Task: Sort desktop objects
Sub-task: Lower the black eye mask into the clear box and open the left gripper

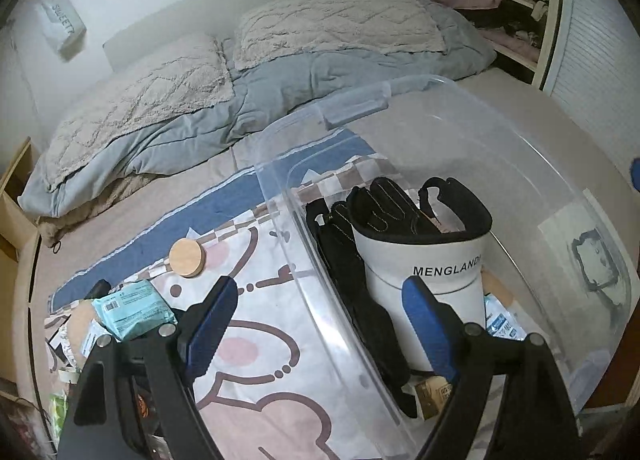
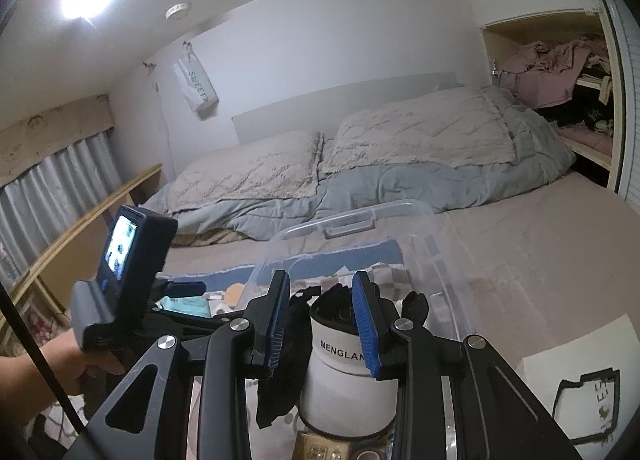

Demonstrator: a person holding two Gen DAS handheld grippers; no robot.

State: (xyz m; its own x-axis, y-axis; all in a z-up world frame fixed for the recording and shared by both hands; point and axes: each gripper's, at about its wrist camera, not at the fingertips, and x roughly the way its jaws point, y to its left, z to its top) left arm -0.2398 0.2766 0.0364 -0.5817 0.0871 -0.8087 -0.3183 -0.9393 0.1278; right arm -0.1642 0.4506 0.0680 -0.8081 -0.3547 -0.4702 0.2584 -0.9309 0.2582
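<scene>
Trouble could come from the clear bin (image 1: pixel 304 228), whose near wall runs between the wide-open, empty left fingers (image 1: pixel 320 324); lowering them would catch it. The right fingers (image 2: pixel 322 324), part-open and holding nothing I can see, hover over the white visor (image 2: pixel 344 372) and black gloves (image 1: pixel 360 228) at centre, risking a snag.

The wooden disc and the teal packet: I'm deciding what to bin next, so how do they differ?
The wooden disc is round, plain and tan; the teal packet is rectangular and carries a printed label. The disc lies alone, farther from the camera; the packet sits nearer, by the left tongs, on other clutter. Both lie on the patterned cloth, outside the clear bin.
</scene>
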